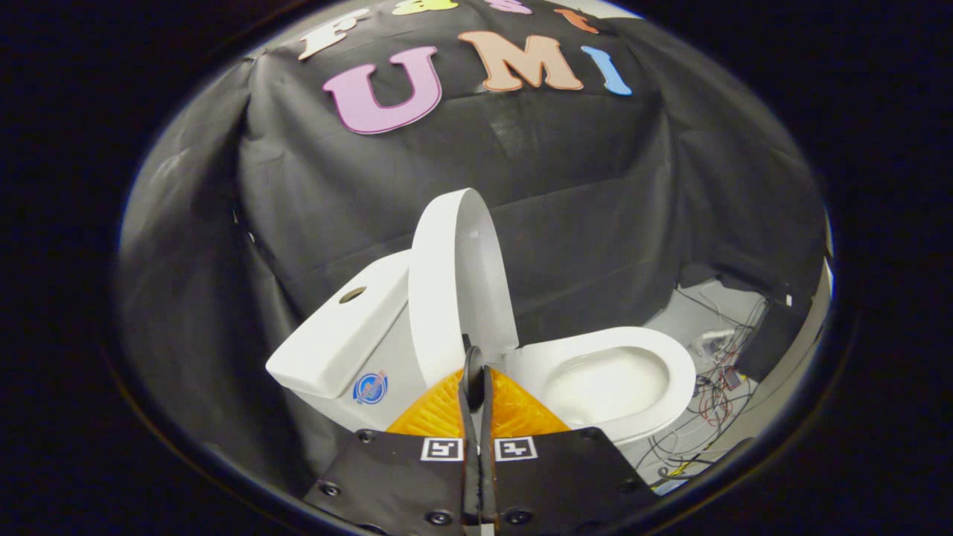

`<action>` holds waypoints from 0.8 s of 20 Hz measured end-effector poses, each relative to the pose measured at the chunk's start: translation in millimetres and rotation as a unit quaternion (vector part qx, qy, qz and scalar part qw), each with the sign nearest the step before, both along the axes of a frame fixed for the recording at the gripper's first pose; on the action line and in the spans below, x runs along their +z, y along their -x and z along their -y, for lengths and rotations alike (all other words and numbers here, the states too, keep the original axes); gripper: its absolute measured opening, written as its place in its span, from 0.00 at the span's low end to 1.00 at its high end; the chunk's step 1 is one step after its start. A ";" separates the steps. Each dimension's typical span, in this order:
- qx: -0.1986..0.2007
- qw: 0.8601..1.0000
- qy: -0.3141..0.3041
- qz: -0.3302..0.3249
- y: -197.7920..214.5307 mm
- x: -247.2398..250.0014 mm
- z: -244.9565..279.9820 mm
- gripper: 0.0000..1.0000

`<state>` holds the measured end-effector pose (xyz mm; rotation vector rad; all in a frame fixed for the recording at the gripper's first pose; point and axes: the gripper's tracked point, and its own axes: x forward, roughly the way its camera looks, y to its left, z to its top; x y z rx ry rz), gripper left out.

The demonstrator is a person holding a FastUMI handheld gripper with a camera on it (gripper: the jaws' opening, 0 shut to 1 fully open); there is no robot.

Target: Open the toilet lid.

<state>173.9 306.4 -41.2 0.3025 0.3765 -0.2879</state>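
Gripper view: gripper (476,370) fingers pressed together, pointing at the raised toilet lid's (456,286) lower edge.

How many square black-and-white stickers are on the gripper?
2. One marker sits on the left finger's mount, the other marker on the right finger's mount, either side of the shut gripper, below the raised toilet lid. More may be hidden.

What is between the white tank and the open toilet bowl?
In the gripper view, the raised toilet lid stands between the tank and the bowl. The gripper, fingers closed together, sits just before it.
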 end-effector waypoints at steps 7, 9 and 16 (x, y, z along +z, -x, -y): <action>0.020 1.000 0.014 0.006 -16.8 4.9 -26.6 0.01; 0.022 1.000 0.014 0.008 -19.2 6.6 -31.1 0.01; 0.038 0.999 0.028 0.012 -30.4 7.3 -48.3 0.01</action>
